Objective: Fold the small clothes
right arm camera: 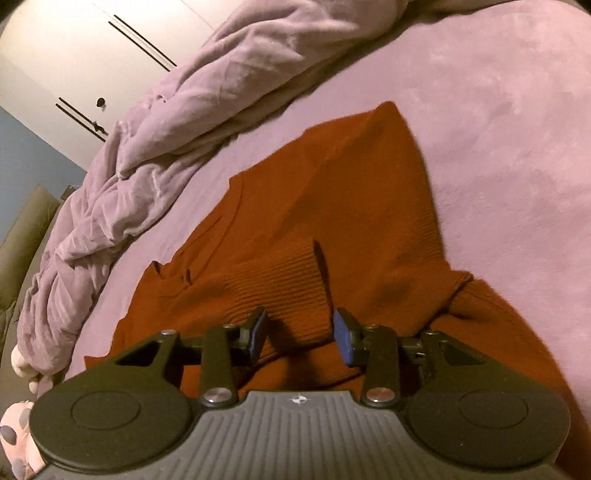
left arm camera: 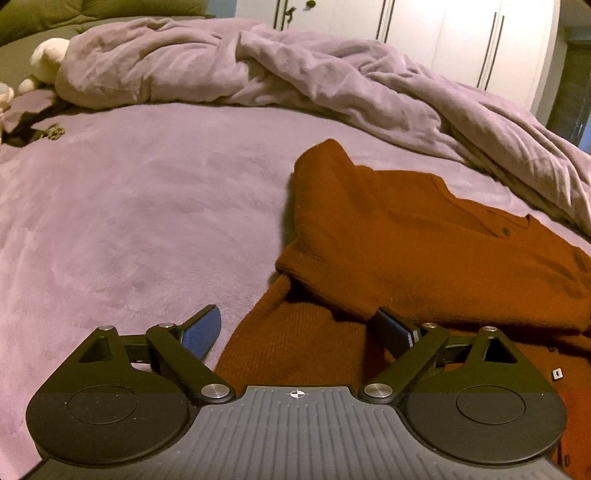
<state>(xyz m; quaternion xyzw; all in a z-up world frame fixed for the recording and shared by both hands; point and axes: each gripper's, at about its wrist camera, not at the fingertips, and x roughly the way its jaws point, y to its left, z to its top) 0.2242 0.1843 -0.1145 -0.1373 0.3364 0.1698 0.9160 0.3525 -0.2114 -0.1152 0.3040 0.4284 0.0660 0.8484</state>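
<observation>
Rumpled lilac duvet, white wardrobe — plush toy

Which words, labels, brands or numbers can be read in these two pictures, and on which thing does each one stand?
None: no readable text in either view.
Left tool: only a small round crosshair sign on its body, no letters.
Right tool: the same sign, no letters.
Rust sweater: no label or print shows.
</observation>
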